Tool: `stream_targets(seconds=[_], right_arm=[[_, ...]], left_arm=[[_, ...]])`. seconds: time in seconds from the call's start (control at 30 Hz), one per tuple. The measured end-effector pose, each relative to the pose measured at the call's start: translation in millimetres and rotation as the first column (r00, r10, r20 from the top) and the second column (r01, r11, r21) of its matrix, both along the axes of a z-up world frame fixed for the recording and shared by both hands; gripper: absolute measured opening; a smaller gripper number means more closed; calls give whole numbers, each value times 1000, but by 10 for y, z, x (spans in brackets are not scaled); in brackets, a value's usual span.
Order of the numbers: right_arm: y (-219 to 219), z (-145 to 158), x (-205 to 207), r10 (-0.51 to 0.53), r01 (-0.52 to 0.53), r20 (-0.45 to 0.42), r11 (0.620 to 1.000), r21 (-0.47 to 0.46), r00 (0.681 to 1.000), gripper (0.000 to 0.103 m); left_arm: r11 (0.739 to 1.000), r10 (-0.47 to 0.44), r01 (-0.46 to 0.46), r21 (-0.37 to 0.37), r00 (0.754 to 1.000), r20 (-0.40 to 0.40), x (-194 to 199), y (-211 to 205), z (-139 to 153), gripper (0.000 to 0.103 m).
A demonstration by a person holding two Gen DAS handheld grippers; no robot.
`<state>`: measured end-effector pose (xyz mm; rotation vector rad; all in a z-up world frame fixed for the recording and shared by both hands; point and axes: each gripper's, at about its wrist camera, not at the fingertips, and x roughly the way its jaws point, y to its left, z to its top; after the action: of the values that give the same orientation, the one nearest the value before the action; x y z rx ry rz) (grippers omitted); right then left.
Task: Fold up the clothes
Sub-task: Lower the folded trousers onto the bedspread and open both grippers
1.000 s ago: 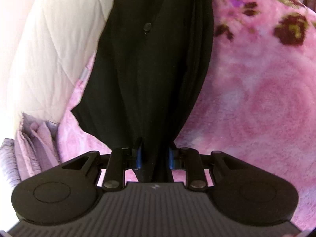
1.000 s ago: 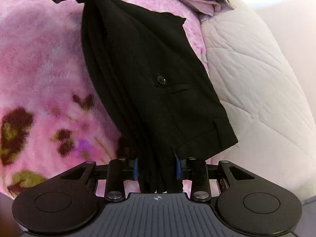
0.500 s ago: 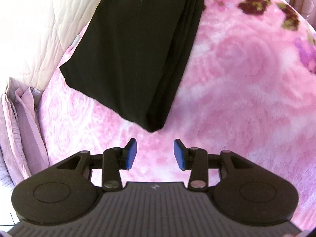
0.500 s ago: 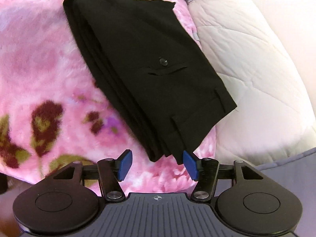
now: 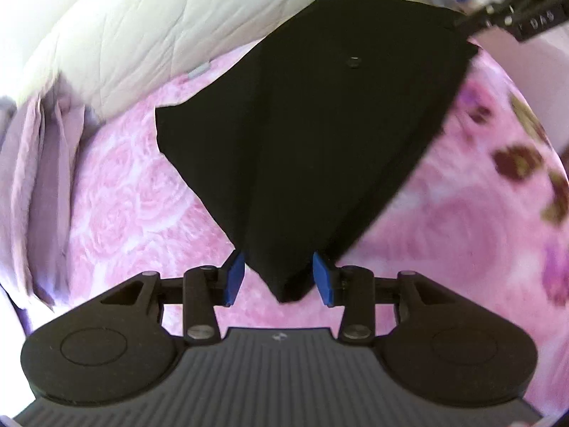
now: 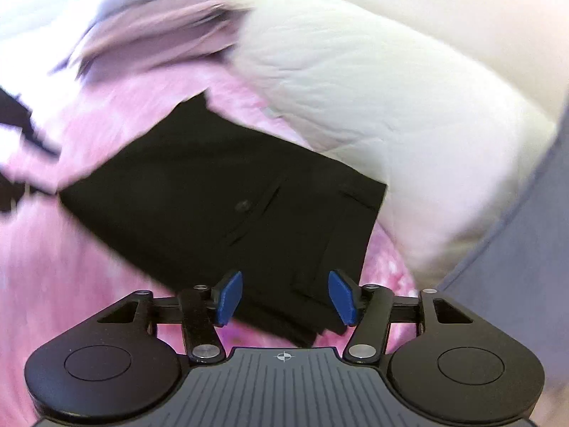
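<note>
Left wrist view first: the black trousers point(image 5: 320, 135) are seen folded into a compact stack, laid flat on the pink floral blanket point(image 5: 135, 206) of the bed, with the far edge up against the white quilted duvet point(image 5: 135, 32). A back-pocket button is showing on top, so the seat side is facing up. The left gripper point(image 5: 279, 279) is spread wide, with one corner of the stack sitting between the blue pads, but nothing is being pinched as far as can be told.

Over in the right wrist view, pretty blurry tbh, the right gripper point(image 6: 285, 299) is also spread, and the waistband corner of the trousers point(image 6: 220, 206) is straddled at the opposite end, again with no squeeze. A lilac garment point(image 6: 156, 42) is bunched up at the far left by the duvet.

Both corners being framed like that fits either a fresh release of a finished fold, or a lineup for another fold or a lift. Can't be settled from this alone.
</note>
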<state>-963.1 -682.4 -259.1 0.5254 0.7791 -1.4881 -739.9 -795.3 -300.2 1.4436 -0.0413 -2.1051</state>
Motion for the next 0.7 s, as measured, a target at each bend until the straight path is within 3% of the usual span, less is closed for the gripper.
stream_targets(seconds=[0.17,0.23,0.37,0.47,0.5,0.53,0.7], right_arm=[[-363,-449,-352,-166,142,205,982,125,965,53],[-337,-446,-350,-152,131,190,984,118,970,53],[-288,-308,-450,-177,147,236,979,141,956,53],[-199,-223,-476,-216,177,279,972,157,936,54],[-153,-220,-477,-237,190,295,965,179,926,55],[-109,-217,-480,-261,205,309,958,202,915,57],[180,-111,-463,-409,310,350,901,305,843,66]], left_arm=[[995,10,-15,96,998,54,-68,-62,-241,39],[996,16,-23,91,997,75,-43,-48,-257,39],[988,116,-120,99,992,42,29,-25,-94,40],[976,191,-192,106,981,18,82,-9,29,49],[970,216,-216,109,976,10,100,-3,70,58],[964,240,-239,112,971,2,118,2,110,65],[918,371,-359,170,928,-44,172,85,309,82]])
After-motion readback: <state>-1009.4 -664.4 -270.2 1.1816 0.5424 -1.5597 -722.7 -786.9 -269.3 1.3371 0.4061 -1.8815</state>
